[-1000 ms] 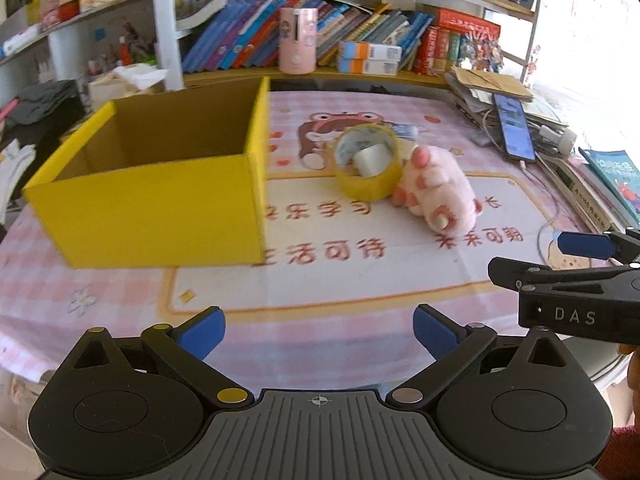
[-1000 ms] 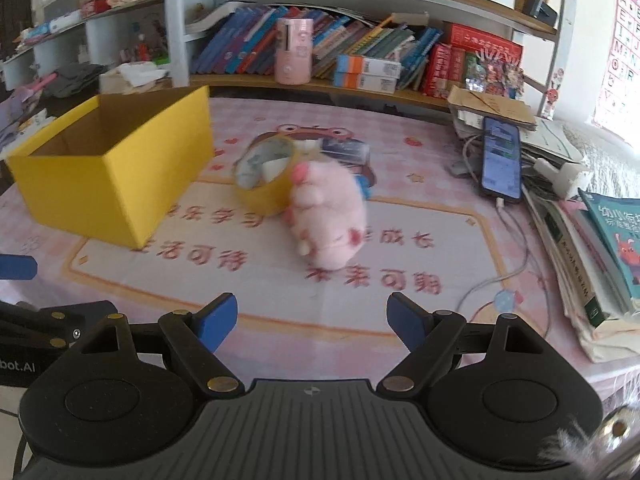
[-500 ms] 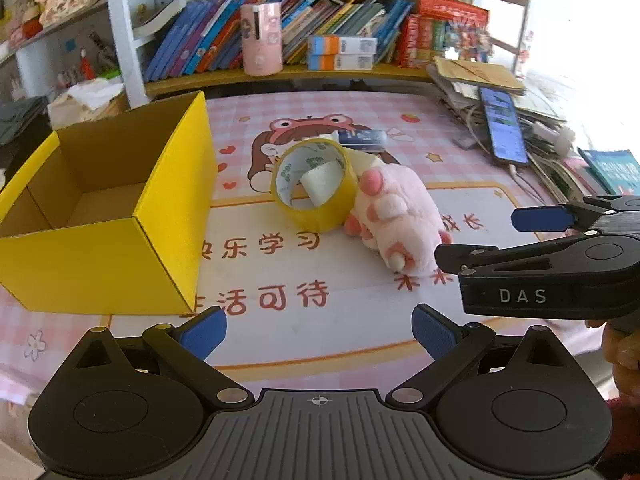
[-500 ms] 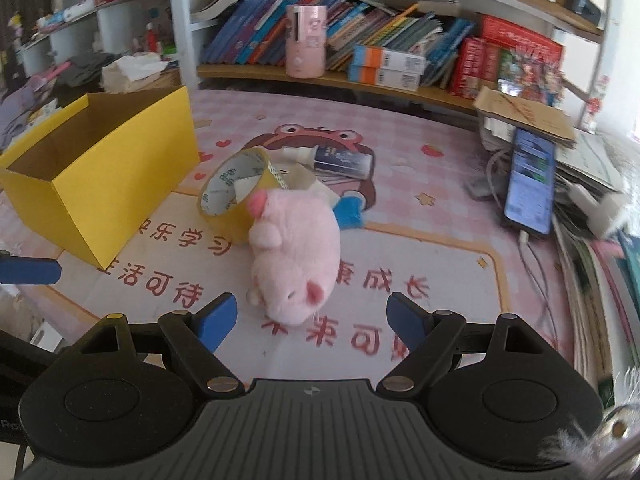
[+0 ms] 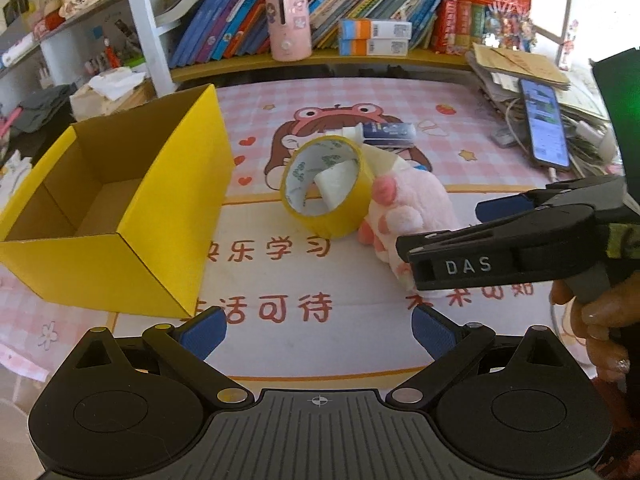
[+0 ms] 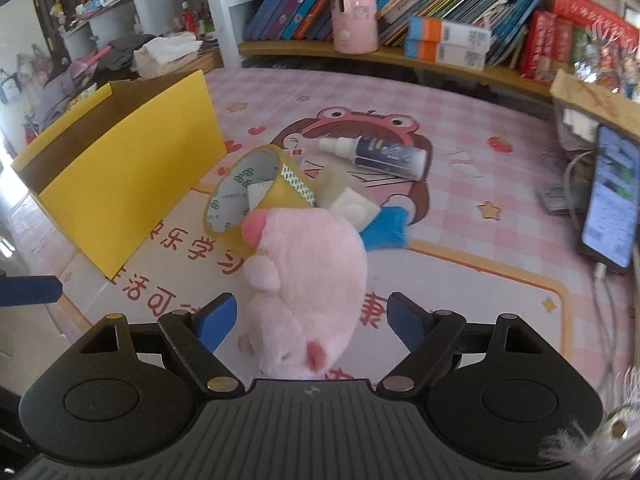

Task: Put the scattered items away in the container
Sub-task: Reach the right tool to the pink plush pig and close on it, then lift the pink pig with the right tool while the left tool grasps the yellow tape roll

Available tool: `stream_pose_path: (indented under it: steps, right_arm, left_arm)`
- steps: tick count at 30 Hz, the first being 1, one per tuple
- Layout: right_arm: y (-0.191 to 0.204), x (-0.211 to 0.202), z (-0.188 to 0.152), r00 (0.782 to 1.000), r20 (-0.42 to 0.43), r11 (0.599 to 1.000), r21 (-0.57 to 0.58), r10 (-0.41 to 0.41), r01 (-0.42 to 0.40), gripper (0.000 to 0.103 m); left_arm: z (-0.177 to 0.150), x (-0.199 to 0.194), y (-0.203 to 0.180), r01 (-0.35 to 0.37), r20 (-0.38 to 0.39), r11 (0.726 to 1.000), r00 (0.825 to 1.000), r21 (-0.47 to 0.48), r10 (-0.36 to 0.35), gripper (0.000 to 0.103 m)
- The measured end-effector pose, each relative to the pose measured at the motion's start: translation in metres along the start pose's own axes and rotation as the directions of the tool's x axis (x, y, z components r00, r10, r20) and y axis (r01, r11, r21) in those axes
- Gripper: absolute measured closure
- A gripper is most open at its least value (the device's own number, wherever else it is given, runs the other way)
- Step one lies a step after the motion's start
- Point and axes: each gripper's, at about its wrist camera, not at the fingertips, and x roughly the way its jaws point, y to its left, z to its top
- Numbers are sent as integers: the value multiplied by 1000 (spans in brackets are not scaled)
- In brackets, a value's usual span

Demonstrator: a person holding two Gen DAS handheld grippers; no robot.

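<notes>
Right tongs (image 6: 310,318), spread apart around the pink plush pig (image 6: 304,280), should clamp mid-body, clearing the tape roll (image 6: 256,196); left tongs (image 5: 318,330) hang apart, empty.

A child's study at home: crowded bookshelf (image 5: 360,20) behind a cartoon-print tablecloth (image 5: 460,128).

Bright daylight from the right, sharp centre, fisheye-bent edges.

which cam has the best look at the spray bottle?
Right wrist. The spray bottle lies fully exposed on the mat, nozzle to base, beyond the tape roll and pink plush. In the left wrist view, only its upper side peeks over the tape roll.
</notes>
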Motion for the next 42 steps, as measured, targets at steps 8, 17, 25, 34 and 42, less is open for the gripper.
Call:
stream_pose_path:
  steps: [8, 17, 25, 34, 42]
  right_arm:
    - [-22, 10, 10, 997, -22, 996, 47, 79, -78, 54]
    - [-57, -14, 3, 999, 17, 999, 34, -40, 39, 54]
    - [-76, -19, -5, 998, 14, 997, 21, -69, 69, 54]
    - [-92, -17, -7, 998, 1, 997, 30, -68, 68, 54]
    - [-95, -16, -5, 999, -3, 999, 6, -45, 45, 54]
  left_arm:
    - [15, 9, -3, -33, -8, 999, 999, -19, 33, 3]
    - [45, 40, -25, 11, 26, 1000, 1000, 26, -11, 4]
    - [72, 80, -13, 39, 15, 996, 999, -81, -38, 3]
    - [84, 110, -7, 36, -15, 982, 999, -185, -39, 2]
    - [93, 109, -10, -10, 6, 985, 1000, -171, 11, 2]
